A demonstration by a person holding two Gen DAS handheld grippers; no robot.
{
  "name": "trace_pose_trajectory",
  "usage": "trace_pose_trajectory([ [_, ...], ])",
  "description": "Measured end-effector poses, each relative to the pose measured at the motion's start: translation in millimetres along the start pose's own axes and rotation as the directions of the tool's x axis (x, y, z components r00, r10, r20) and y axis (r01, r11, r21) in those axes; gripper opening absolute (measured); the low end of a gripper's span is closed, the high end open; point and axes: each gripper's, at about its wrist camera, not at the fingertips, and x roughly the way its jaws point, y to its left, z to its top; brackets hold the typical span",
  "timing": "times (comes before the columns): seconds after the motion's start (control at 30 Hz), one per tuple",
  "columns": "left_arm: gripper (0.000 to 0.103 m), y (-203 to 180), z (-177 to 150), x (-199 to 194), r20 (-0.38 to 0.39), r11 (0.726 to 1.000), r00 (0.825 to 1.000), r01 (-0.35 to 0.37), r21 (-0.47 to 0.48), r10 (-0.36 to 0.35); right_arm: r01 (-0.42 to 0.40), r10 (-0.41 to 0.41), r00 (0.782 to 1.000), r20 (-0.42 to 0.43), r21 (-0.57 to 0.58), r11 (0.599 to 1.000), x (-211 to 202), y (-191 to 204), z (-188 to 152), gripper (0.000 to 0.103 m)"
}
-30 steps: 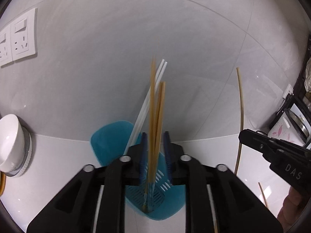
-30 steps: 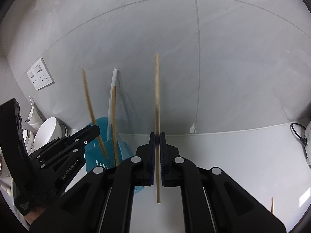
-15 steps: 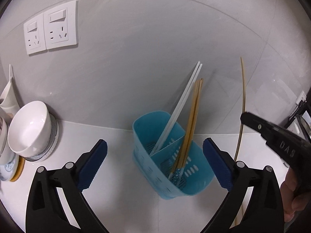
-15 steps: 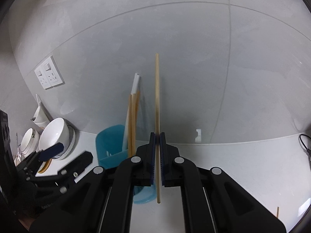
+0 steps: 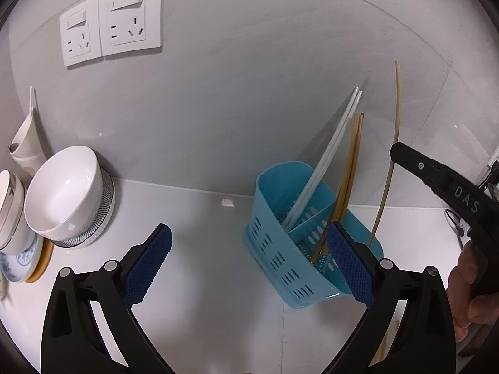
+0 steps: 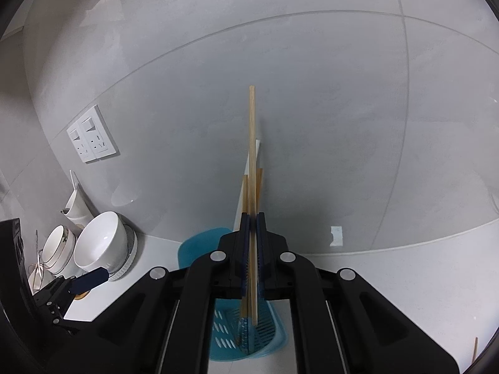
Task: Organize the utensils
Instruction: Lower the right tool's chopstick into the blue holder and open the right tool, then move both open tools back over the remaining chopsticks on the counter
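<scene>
Left wrist view: left gripper point(image 5: 249, 265) is wide open and empty, and the blue holder point(image 5: 280, 265) on the table point(image 5: 202, 218) already has chopsticks point(image 5: 346, 180) in it.

Right wrist view: right gripper point(image 6: 253, 261) pinches one chopstick point(image 6: 252, 143) right over the holder; its tip's hard to place, and another stick point(image 6: 475, 349) is cut off.

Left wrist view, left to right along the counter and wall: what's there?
Stacked dishes → white bowl → wall sockets → blue utensil caddy → chopstick held in right gripper → hand.
</scene>
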Motion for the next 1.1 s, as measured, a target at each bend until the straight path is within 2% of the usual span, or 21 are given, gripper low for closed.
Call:
trace_pose_trajectory([
  [0.7,0.097,25,-4,9,-0.009,0.999,1.0,-0.027,-0.042,0.027,0.035,-0.038,0.997,-0.071,-0.05,0.998,32,11,-47,0.004],
  [0.93,0.097,24,-5,9,-0.01,0.999,1.0,-0.03,-0.045,0.029,0.061,-0.067,0.994,-0.088,-0.078,0.995,28,13,-47,0.007],
  [0.97,0.097,23,-6,9,-0.007,0.999,1.0,-0.029,-0.043,0.029,0.057,-0.064,0.993,-0.094,-0.079,0.995,27,12,-45,0.011],
  [1.03,0.097,23,-6,8,-0.006,0.999,1.0,-0.03,-0.042,0.03,0.077,-0.083,0.993,-0.085,-0.081,0.994,20,10,-42,0.034],
  [1.1,0.097,22,-7,6,-0.006,0.999,1.0,-0.025,-0.044,0.024,0.085,-0.092,0.993,-0.079,-0.079,0.993,11,6,-38,0.045],
])
